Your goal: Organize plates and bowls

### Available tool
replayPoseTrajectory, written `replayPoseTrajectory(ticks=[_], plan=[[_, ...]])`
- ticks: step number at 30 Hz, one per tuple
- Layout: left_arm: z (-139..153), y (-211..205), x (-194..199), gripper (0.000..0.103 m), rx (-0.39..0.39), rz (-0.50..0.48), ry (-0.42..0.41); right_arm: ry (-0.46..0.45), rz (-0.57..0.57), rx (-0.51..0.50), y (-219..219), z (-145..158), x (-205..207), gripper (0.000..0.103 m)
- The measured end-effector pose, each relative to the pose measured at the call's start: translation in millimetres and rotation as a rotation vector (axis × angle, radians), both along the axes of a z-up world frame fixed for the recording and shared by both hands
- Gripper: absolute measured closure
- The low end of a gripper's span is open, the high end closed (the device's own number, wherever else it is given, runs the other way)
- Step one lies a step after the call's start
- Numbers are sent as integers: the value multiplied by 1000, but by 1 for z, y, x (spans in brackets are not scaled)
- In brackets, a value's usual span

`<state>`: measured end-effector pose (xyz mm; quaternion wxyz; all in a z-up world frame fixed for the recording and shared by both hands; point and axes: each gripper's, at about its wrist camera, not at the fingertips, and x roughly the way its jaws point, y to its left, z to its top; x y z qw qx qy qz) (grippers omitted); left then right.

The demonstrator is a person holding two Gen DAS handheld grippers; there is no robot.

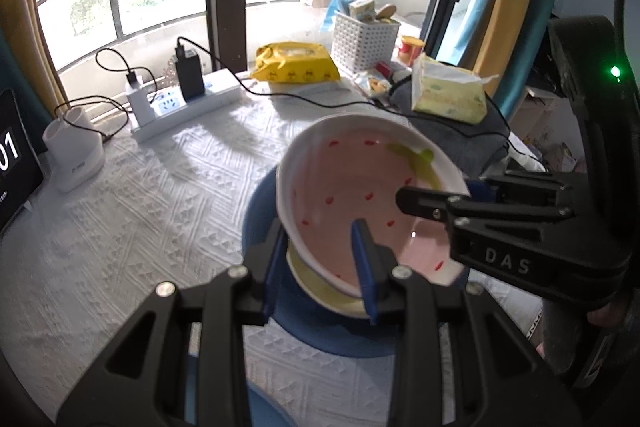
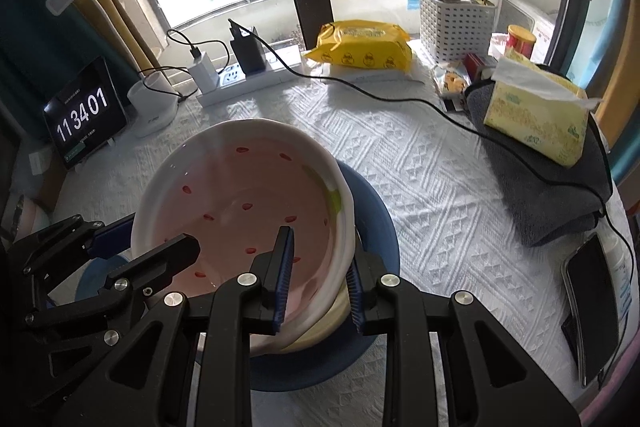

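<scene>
A pink strawberry-pattern bowl (image 1: 352, 179) (image 2: 240, 195) with a white rim is tilted over a pale yellow dish (image 1: 320, 291) (image 2: 316, 335). The yellow dish lies on a dark blue plate (image 1: 260, 211) (image 2: 376, 219) on the white tablecloth. My left gripper (image 1: 320, 267) (image 2: 148, 241) is shut on the bowl's rim on one side. On the opposite side my right gripper (image 2: 318, 279) (image 1: 444, 193) clamps the rim, one finger inside and one outside. Whether the bowl touches the yellow dish I cannot tell.
A second light blue dish (image 2: 92, 275) lies near the table's front. At the back are a power strip (image 1: 188, 107), a tablet clock (image 2: 84, 115), a yellow wipes pack (image 2: 360, 47) and a white basket (image 2: 452, 27). A tissue pack (image 2: 536, 115) on a grey towel, a cable and a phone (image 2: 592, 307) are on the right.
</scene>
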<state>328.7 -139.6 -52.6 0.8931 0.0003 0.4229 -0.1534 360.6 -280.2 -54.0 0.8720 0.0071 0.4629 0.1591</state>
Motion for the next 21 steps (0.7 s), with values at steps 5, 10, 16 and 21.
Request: replayPoseTrajectory(ticks=[5,10,16,21], plan=[[-8,-3,0,70,6,-12,24,17,-4,-2,-4,-7,-2,76],[-12,-6,-1,70,9,-22,35,20,-4,-7,-5,-7,-3,76],[-19,-7,-2,70,16,-32,53,15,5,-50,-2,-7,-5,76],[-27,-6,-1,70,18,-40,83,-6,19,-120,5,-8,-9,76]])
